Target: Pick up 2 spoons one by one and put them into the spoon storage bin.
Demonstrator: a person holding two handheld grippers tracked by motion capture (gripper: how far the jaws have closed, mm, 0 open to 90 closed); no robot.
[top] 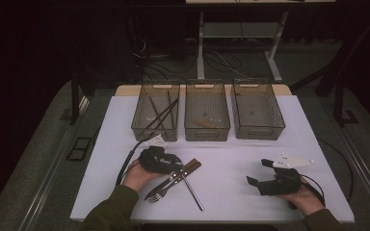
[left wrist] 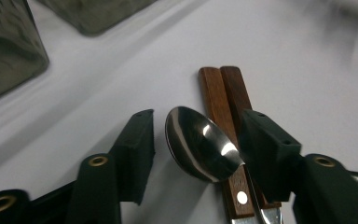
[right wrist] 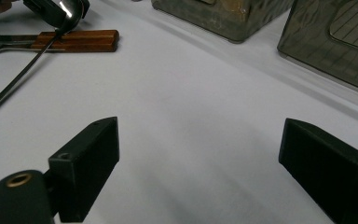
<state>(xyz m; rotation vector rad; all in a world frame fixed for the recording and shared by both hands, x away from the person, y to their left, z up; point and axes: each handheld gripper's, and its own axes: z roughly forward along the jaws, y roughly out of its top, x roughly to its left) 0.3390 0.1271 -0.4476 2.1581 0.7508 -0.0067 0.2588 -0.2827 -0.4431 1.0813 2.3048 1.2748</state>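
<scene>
Left gripper (left wrist: 196, 140): jaws part-spread on either side of the polished steel spoon (left wrist: 200, 144); the pads appear not yet to press on it, though the right-hand pad's contact is hard to judge.
Steel spoon: bowl lies between the jaws, resting across two wooden-handled pieces of cutlery (left wrist: 223, 93); its long handle runs toward the person in the high view.
Remaining cutlery: the steel fork (top: 160, 193) and its wood-handled neighbour lie side by side on the white surface (top: 231, 159).
Right gripper (top: 260, 173): jaws spread wide, holding nothing, over bare surface well apart from the cutlery.
Bins: three clear mesh-patterned plastic bins (top: 207, 108) in a row at the far edge; the left bin holds dark chopsticks (top: 161, 114), the middle one a small wooden piece.
Progress: sorting judged partly done; spoon, fork and neighbour remain to be binned.
</scene>
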